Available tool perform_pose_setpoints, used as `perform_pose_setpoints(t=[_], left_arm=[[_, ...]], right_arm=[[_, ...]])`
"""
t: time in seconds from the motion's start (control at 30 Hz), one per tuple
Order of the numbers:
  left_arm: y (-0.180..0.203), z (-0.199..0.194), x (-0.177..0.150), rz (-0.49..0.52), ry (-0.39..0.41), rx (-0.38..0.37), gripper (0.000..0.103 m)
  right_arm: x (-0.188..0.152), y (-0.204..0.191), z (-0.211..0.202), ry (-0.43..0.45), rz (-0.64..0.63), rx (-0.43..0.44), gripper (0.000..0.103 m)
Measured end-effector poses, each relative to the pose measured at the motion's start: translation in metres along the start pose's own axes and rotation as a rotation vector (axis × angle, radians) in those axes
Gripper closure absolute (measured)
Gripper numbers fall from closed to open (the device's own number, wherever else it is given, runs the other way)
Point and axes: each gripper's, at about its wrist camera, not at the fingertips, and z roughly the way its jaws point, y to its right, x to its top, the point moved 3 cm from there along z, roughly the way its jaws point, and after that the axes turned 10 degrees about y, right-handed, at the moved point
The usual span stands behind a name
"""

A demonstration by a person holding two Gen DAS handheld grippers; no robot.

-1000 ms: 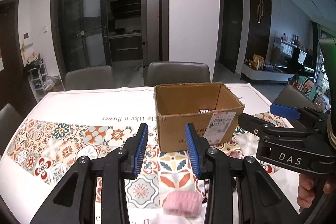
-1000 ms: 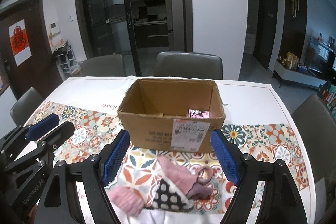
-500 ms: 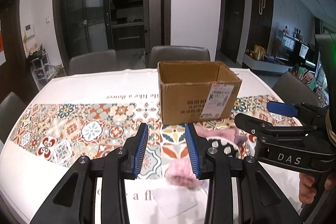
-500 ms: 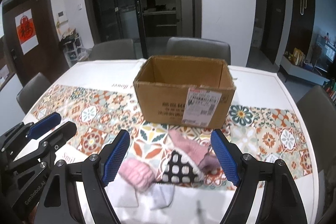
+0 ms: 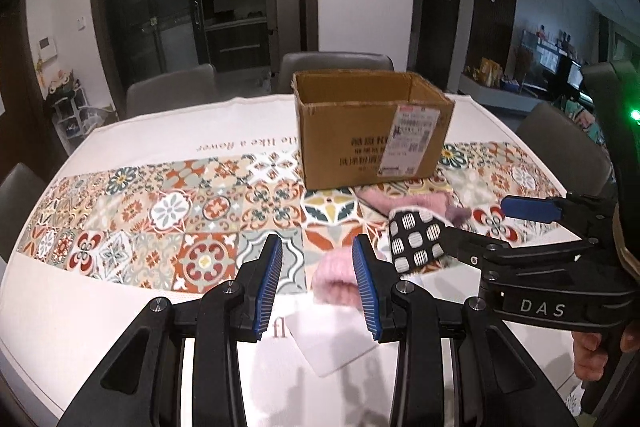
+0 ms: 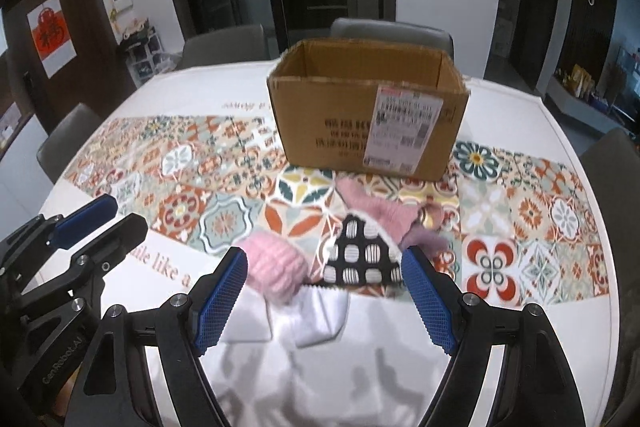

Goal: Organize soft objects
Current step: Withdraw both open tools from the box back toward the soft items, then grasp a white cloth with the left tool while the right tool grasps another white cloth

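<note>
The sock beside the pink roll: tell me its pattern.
Black sock with white striped squares, clearest in the right wrist view.

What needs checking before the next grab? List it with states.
1. Left tool open and empty: ok.
2. Right tool open and empty: ok.
3. Open brown cardboard box upright, top unobstructed: ok.
4. Fluffy pink knitted roll lying free on the table: ok.
5. Black-and-white patterned cloth free to lift alone: not ok, pink knit overlaps its far edge.
6. Room left inside box: cannot tell.

Interior of open brown cardboard box at twelve o'clock hidden; small white cloth blurred; black-and-white dotted fabric partly covered
</note>
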Motion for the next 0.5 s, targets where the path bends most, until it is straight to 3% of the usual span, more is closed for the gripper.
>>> perform_pose_setpoints(t=[0.5], left_arm=[[0.001, 0.035, -0.052, -0.009, -0.186, -0.074, 0.063]], right_arm=[[-0.04, 0.002, 0.032, -0.15, -0.012, -0.006, 0.023]])
